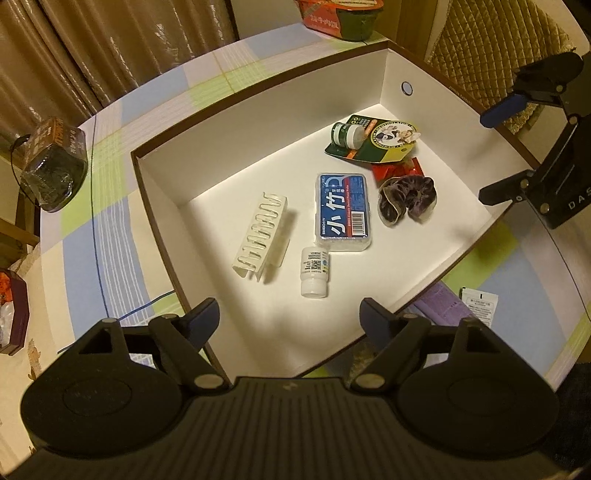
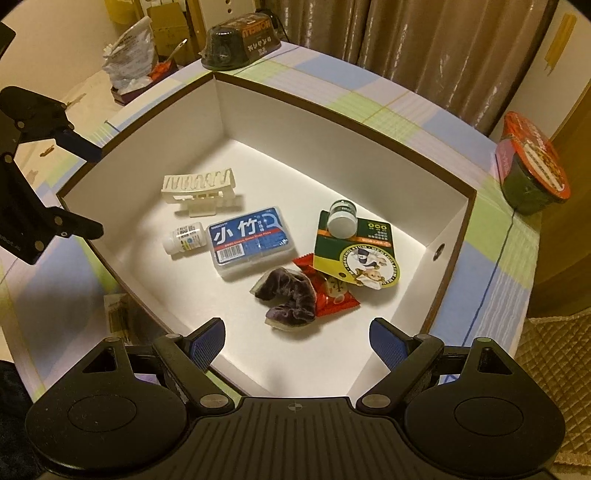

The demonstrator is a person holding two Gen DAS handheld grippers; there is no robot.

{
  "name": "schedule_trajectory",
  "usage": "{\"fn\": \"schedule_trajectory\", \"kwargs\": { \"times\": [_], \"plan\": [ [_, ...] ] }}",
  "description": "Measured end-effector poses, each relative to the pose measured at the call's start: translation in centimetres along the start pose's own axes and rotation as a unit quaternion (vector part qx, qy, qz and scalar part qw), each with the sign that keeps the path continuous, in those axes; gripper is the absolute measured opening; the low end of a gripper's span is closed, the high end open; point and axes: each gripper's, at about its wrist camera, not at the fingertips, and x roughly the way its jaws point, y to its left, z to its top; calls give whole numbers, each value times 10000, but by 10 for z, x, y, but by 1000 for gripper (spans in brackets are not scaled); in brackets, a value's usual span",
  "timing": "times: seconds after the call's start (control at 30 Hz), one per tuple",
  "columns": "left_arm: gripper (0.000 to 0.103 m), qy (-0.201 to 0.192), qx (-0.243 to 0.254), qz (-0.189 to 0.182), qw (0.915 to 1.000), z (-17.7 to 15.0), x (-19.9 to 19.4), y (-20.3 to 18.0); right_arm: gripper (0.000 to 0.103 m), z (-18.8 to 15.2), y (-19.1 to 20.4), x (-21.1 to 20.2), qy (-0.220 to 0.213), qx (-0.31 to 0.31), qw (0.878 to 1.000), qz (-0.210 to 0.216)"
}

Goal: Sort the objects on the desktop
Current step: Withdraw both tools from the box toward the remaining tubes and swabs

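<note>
A white box (image 1: 159,206) (image 2: 332,122) with a brown rim sits on the checked tablecloth. Inside lie a white hair clip (image 1: 260,236) (image 2: 199,186), a small white bottle (image 1: 314,271) (image 2: 184,238), a blue floss case (image 1: 343,212) (image 2: 249,240), a purple scrunchie (image 1: 408,199) (image 2: 290,297), a red snack packet (image 1: 397,170) (image 2: 334,299) and a green card with a small jar (image 1: 373,138) (image 2: 354,242). My left gripper (image 1: 290,319) (image 2: 90,192) hovers open over the box's near edge, holding nothing. My right gripper (image 2: 297,341) (image 1: 496,155) is open too, above the opposite edge.
A dark noodle bowl (image 1: 51,162) (image 2: 240,42) and a red-lidded green bowl (image 1: 343,18) (image 2: 532,177) stand on the table outside the box. A purple item (image 1: 443,302) and a white sachet (image 1: 478,301) lie beside the box. A blue cord (image 1: 96,236) runs across the cloth.
</note>
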Motion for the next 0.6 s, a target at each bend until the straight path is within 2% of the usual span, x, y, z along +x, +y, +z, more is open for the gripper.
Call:
{"fn": "schedule_trajectory", "kwargs": {
  "times": [0.6],
  "plan": [
    [82, -155, 6, 170, 9997, -11, -30, -8, 88, -7, 0, -27, -298, 40, 9995, -118]
  ]
}}
